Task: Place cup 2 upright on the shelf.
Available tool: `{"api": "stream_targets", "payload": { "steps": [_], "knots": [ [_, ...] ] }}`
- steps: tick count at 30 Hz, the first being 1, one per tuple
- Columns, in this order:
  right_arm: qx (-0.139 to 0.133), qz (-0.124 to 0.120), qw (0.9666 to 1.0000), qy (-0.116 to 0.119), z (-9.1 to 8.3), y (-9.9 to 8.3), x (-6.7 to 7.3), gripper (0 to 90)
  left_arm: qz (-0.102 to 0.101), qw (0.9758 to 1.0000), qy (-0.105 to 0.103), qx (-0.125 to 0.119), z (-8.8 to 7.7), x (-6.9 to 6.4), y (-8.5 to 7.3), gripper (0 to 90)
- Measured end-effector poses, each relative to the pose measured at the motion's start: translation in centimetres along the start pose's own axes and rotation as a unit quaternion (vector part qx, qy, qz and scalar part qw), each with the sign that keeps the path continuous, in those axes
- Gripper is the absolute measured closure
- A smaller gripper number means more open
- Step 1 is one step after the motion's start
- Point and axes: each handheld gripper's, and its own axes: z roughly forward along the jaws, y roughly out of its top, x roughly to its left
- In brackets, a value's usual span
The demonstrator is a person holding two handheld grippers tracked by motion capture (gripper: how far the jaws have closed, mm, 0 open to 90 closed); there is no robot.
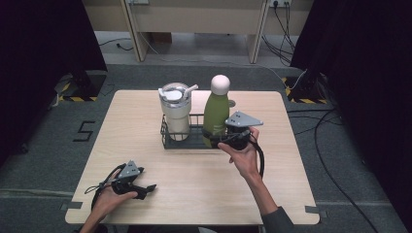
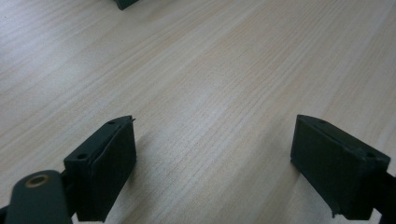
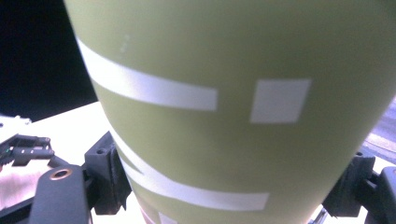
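Item one: a green bottle (image 1: 215, 112) with a rounded cream cap (image 1: 220, 84), standing upright at the right end of a black wire basket (image 1: 166, 140). In the right gripper view we see its olive wall (image 3: 233, 56) crossed by white stripes and a white square.

Item two: our right gripper (image 1: 232, 137), held at the bottle's lower body from the right side of the basket. Its black jaws sit on either flank of the bottle and press against it, so we record it as clamped on the bottle.

Item three: our left gripper (image 1: 145, 189), low over the near left part of the wooden table (image 1: 204, 179), well apart from the basket. In the left gripper view (image 2: 212, 163) its jaws stand wide apart with bare wood grain between them; nothing is held.

Item four: a white tumbler (image 1: 175, 112) with lid and straw, upright at the left end of the same basket, just beside the bottle.
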Motion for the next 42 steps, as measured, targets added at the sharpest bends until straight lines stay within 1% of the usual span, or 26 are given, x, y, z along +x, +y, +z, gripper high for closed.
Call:
{"api": "stream_targets", "payload": {
  "steps": [3, 4, 6, 8, 11, 18, 19, 24, 27, 28, 31, 32, 37, 38, 42],
  "knots": [
    [0.0, 0.005, 1.0, 0.001, 0.4, 0.4, -0.4, 20.9, 0.0, 1.0, 0.0, 0.0, 0.0, 0.0, 0.0, 13.4],
    [0.002, 0.006, 1.0, -0.001, 0.7, 0.8, -0.7, 20.9, 0.0, 1.0, 0.0, 0.0, 0.0, 0.0, 0.0, 13.4],
    [0.003, 0.006, 1.0, -0.002, 0.9, 0.9, -0.8, 20.9, 0.0, 1.0, 0.0, 0.0, 0.0, 0.0, 0.0, 13.4],
    [0.004, 0.008, 0.9999, -0.006, 1.5, 1.2, -1.2, 20.9, 0.0, 1.0, 0.0, 0.0, 0.0, 0.0, 0.0, 13.4],
    [0.007, 0.008, 0.9999, -0.011, 2.1, 1.4, -1.6, 20.9, 0.0, 1.0, 0.0, 0.0, 0.0, 0.0, 0.0, 13.4],
    [0.01, 0.016, 0.9995, -0.024, 3.5, 1.8, -2.9, 20.9, -0.001, 1.0, -0.001, 0.001, 0.0, 0.0, 0.0, 13.4],
    [0.008, 0.012, 0.9995, -0.027, 3.7, 1.8, -3.1, 20.9, -0.001, 1.0, -0.001, 0.001, 0.0, 0.0, 0.0, 13.4],
    [0.015, 0.015, 0.999, -0.038, 4.6, 1.5, -3.9, 20.9, -0.001, 1.0, -0.001, 0.001, 0.0, 0.0, 0.0, 13.4],
    [0.015, 0.017, 0.999, -0.04, 5.0, 1.4, -4.1, 20.9, -0.001, 1.0, -0.001, 0.001, 0.0, 0.0, 0.0, 13.4],
    [0.015, 0.02, 0.9989, -0.039, 5.5, 1.1, -4.3, 20.9, -0.001, 1.0, -0.001, 0.001, 0.0, 0.0, 0.0, 13.4],
    [0.017, 0.019, 0.9989, -0.039, 5.9, 0.9, -4.4, 20.9, -0.001, 1.0, -0.001, 0.001, 0.0, 0.0, 0.0, 13.4],
    [0.022, 0.02, 0.9987, -0.042, 6.3, 0.7, -4.4, 20.9, -0.001, 1.0, -0.001, 0.0, 0.0, 0.0, 0.0, 13.4],
    [0.022, 0.023, 0.9985, -0.044, 6.9, 0.2, -4.6, 20.9, -0.001, 1.0, -0.001, 0.0, 0.0, 0.0, 0.0, 13.5],
    [0.023, 0.027, 0.9984, -0.044, 7.1, -0.1, -4.6, 20.9, -0.001, 1.0, -0.001, 0.001, 0.0, 0.0, 0.0, 13.4],
    [0.026, 0.027, 0.9983, -0.045, 7.6, -0.7, -4.6, 20.9, -0.001, 1.0, -0.001, 0.001, 0.0, 0.0, 0.0, 13.5]
  ]
}}
